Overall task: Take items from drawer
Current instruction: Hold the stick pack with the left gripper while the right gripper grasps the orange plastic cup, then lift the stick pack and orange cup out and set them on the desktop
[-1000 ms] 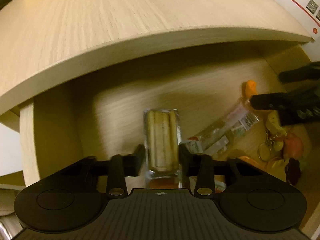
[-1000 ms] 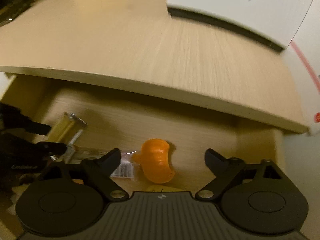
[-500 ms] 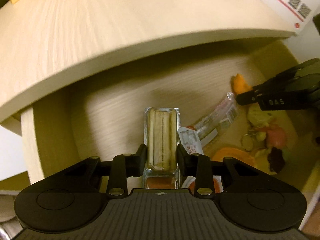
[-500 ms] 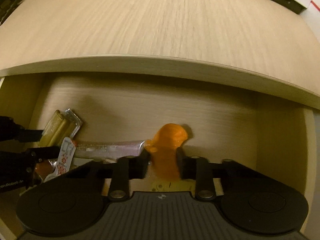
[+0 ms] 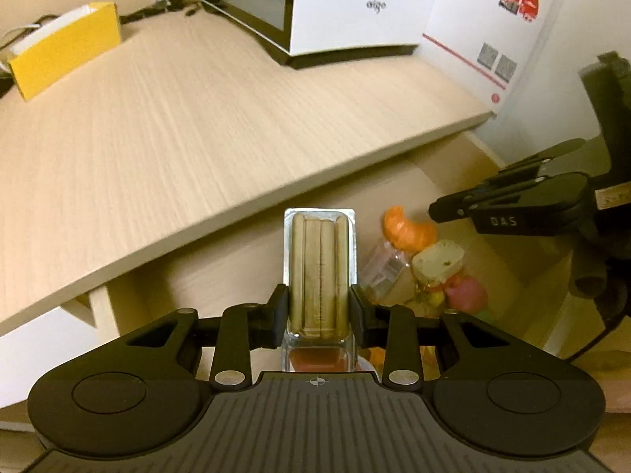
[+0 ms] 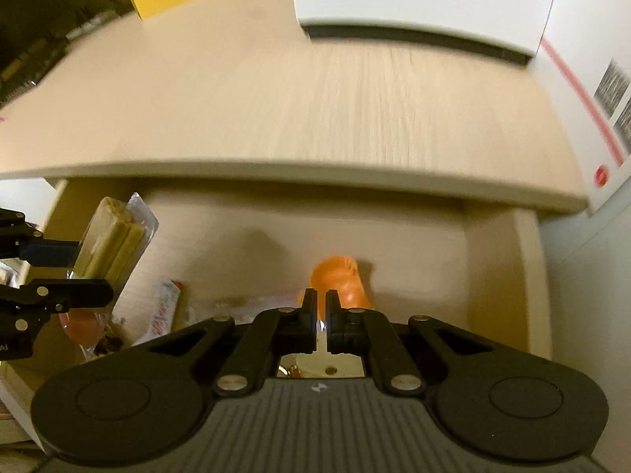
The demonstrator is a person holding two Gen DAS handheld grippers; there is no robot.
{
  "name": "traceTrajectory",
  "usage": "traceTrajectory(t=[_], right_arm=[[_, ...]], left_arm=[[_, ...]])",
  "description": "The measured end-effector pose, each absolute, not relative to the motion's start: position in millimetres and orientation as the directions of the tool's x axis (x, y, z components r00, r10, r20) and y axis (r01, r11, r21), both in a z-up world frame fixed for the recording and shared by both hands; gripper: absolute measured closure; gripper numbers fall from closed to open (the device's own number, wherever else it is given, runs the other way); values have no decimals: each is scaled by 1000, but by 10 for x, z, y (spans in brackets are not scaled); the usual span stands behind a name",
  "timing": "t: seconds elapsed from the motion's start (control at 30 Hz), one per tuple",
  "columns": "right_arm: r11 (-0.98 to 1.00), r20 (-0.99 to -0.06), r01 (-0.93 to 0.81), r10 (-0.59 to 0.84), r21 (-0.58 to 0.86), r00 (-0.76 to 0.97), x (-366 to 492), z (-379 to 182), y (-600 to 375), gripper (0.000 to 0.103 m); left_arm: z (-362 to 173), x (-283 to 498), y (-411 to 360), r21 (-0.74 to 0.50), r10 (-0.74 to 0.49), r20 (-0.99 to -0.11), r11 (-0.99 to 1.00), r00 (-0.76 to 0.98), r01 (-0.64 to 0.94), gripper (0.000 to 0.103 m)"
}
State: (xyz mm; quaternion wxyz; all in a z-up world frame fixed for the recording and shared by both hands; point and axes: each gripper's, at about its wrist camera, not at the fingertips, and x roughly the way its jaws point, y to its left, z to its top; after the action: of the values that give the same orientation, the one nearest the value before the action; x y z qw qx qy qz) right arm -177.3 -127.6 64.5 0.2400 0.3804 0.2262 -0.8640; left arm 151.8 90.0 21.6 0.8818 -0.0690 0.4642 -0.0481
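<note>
My left gripper (image 5: 319,303) is shut on a clear plastic pack of tan biscuit sticks (image 5: 319,260), held level over the open wooden drawer (image 5: 236,264). The right wrist view shows that pack (image 6: 114,236) tilted up at the left, between the left gripper's fingers (image 6: 63,252). My right gripper (image 6: 321,307) has its jaws almost together, pinching a soft orange croissant-shaped toy (image 6: 343,276) that bulges past both fingertips. From the left wrist view the right gripper (image 5: 445,207) touches the orange toy (image 5: 406,230) at its tip.
Inside the drawer lie a bread-shaped charm (image 5: 437,260), a pink charm (image 5: 469,291), a clear long packet (image 5: 382,264) and a red-and-white sachet (image 6: 163,311). On the desk top (image 5: 197,118) stand a yellow box (image 5: 67,47) and a white box (image 5: 347,4).
The left gripper has risen with the biscuit pack, so the desk top now shows. The right gripper's jaws have squeezed much closer on the orange toy and it has lifted too.
</note>
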Motion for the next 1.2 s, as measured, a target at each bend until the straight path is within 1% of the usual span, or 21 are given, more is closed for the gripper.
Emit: traceTrajectory(t=[0.17,0.27,0.33,0.4,0.43,0.47,0.5,0.73,0.83,0.87,0.9,0.93,1.13,1.2], right_arm=[[-783,-731,589,-280,-201,-622,-1655,803,-1189,99],[-777,-734,595,-280,-206,-619,-1554,787,-1230,99],[-771,-749,599,-264,-215,-608,-1556,676,-1297,98],[-778,-765,584,-225,-232,-603,-1639,581,-1323,84],[-777,-776,581,-204,-243,-597,-1676,533,-1332,58],[-779,-777,573,-188,-254,-600,-1730,497,-1356,36],[-780,-777,567,-176,-264,-605,-1782,459,-1369,33],[-804,-844,543,-102,-241,-526,-2227,225,-1453,33],[-823,-875,529,-85,-208,-476,-2325,128,-1419,33],[-828,-882,528,-91,-191,-463,-2335,110,-1398,39],[-832,-884,527,-105,-172,-455,-2329,110,-1372,42],[-834,-884,527,-114,-163,-454,-2321,122,-1359,48],[-837,-850,520,-141,-171,-507,-2059,282,-1280,49],[-835,-836,524,-163,-166,-525,-1951,374,-1298,49]], left_arm=[[132,1559,822,-182,-150,-817,983,557,-3,67],[102,1575,789,-182,-153,-821,983,550,2,67],[65,1582,784,-189,-157,-822,982,547,-3,67],[43,1576,805,-198,-150,-821,980,550,-29,67],[31,1578,814,-203,-152,-823,979,547,-33,67],[26,1578,822,-206,-154,-824,978,545,-35,67],[21,1579,827,-207,-153,-824,978,545,-39,67],[-7,1562,882,-211,-140,-829,975,541,-71,67],[-25,1559,887,-208,-135,-835,975,534,-78,67],[-28,1556,885,-207,-134,-836,975,532,-79,67],[-29,1554,884,-205,-132,-837,975,531,-81,67],[-35,1542,882,-204,-130,-838,975,530,-83,67],[-36,1486,865,-206,-132,-836,975,533,-81,67],[73,1436,881,-246,-168,-812,967,559,-66,67]])
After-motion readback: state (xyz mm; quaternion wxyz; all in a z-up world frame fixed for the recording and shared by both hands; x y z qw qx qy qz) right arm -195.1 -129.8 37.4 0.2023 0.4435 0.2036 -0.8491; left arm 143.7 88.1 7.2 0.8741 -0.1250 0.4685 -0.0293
